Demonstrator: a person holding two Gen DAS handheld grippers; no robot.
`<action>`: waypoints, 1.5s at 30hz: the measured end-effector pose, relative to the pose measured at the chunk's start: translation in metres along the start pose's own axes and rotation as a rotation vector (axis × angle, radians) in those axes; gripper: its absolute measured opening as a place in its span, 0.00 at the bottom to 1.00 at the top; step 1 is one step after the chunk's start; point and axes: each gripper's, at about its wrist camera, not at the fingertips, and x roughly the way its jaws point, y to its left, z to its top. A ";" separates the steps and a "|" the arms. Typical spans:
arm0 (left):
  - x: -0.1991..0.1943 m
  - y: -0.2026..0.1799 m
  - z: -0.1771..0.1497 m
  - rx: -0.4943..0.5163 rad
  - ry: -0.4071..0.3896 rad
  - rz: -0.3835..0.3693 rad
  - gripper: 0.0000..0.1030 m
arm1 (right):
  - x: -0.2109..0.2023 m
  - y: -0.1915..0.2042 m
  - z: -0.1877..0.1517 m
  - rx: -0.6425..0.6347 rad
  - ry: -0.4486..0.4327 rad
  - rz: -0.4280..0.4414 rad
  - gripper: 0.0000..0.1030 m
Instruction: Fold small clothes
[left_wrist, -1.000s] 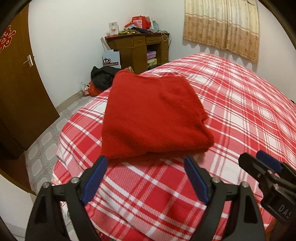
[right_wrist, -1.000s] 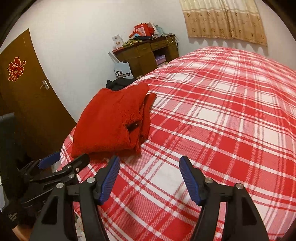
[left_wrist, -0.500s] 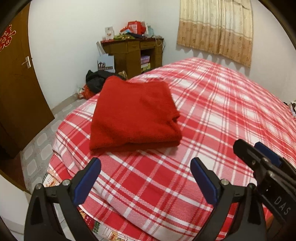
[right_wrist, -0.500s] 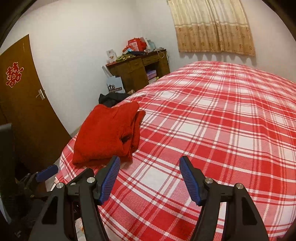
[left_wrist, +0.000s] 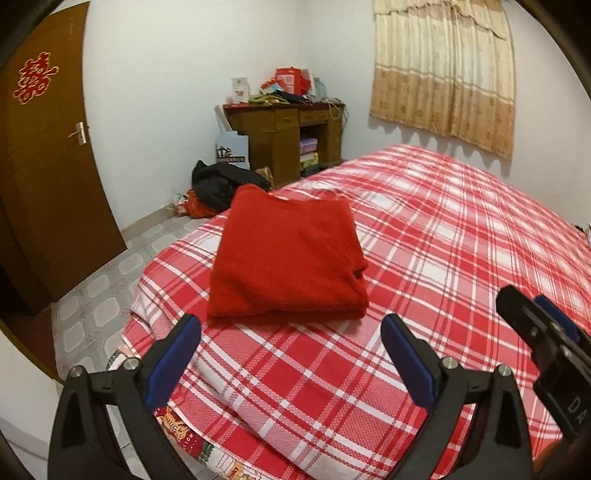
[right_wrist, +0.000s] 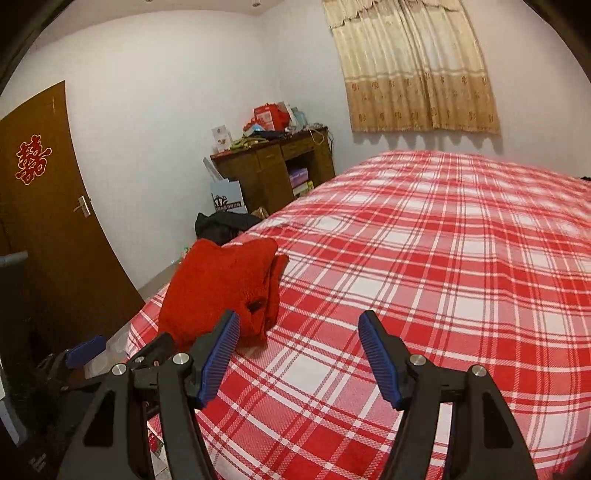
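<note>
Here, left gripper (left_wrist: 291, 347) jaws wide, empty, right gripper (right_wrist: 299, 343) likewise (touching nothing), folded red garment (left_wrist: 288, 262) ahead.

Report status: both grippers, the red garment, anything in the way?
Left gripper open, empty. Right gripper open, empty. Red garment folded, lying on the plaid bed near its corner, untouched. Nothing between grippers and garment.

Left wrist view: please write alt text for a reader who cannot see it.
A folded red garment lies on a red and white plaid bed, just beyond the open, empty left gripper. Behind are a brown door, a cluttered wooden desk and a beige curtain.
</note>
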 end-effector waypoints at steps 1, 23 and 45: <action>-0.003 0.001 0.000 -0.005 -0.011 0.002 0.97 | -0.003 0.001 0.001 -0.003 -0.010 -0.001 0.66; -0.038 0.008 0.017 -0.010 -0.169 0.075 1.00 | -0.048 0.013 0.022 -0.040 -0.159 -0.020 0.74; -0.040 0.013 0.018 -0.020 -0.170 0.101 1.00 | -0.046 0.011 0.021 -0.035 -0.155 -0.020 0.74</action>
